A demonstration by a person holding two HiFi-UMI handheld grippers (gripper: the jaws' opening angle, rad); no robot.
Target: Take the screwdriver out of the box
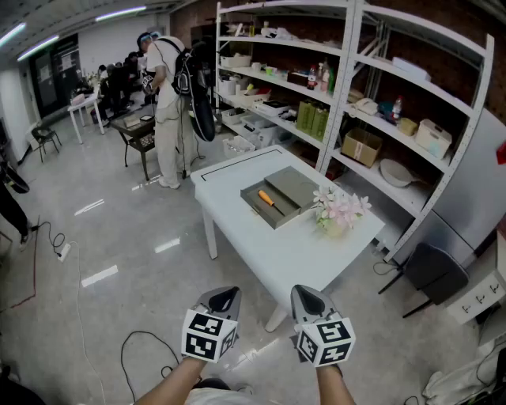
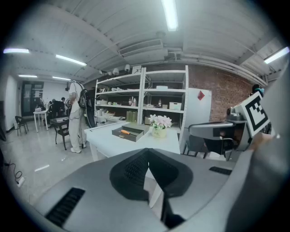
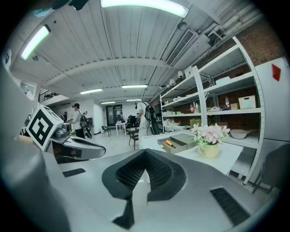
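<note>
You are in a workshop-style lab: white metal shelving (image 1: pixel 352 71) loaded with boxes and bottles lines a brick wall (image 2: pixel 222 93), and tube lights (image 3: pixel 144 3) run along the bare ceiling. Cables (image 1: pixel 35 261) trail over the polished grey floor (image 1: pixel 103 229), and people (image 1: pixel 118 75) work at desks (image 1: pixel 83 107) at the back.

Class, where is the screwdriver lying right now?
In the head view, the orange-handled screwdriver lies inside the open grey box on the white table, left of the flower pot.
</note>
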